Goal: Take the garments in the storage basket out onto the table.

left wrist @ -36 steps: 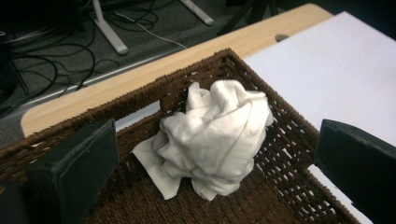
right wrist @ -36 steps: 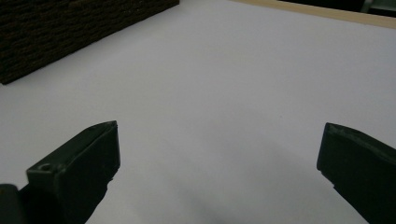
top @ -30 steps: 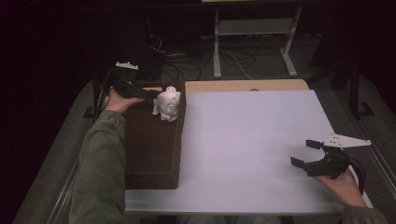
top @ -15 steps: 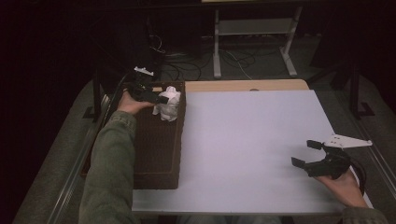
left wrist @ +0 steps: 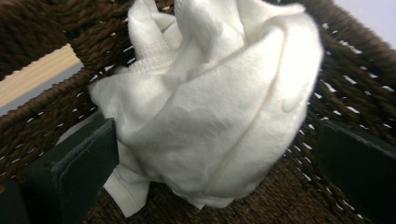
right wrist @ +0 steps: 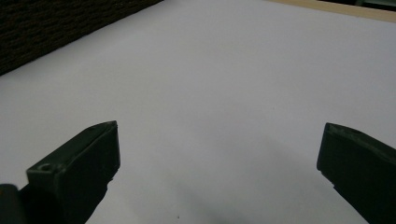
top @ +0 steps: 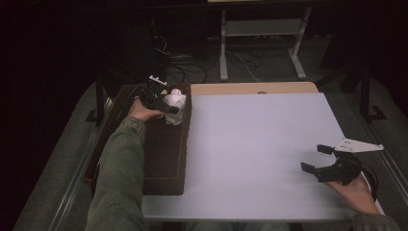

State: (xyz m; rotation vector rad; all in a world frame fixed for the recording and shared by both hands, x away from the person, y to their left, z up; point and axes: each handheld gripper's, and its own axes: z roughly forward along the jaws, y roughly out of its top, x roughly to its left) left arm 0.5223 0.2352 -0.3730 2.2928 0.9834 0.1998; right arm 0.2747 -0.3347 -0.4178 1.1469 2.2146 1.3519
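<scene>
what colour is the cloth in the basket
White; the crumpled cloth shows best in the left gripper view, against the dark brown woven basket.

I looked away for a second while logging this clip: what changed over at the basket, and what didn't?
The left tool swung in over the far end of the woven basket, and its open jaws now straddle the crumpled white cloth, not yet clamped. The cloth shifted only slightly. The right tool stayed open, low over the white board.

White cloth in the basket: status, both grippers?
Left gripper open, jaws either side of the crumpled white cloth in the wicker basket. Right gripper open, idle over the white tabletop. Nothing in the way.
</scene>
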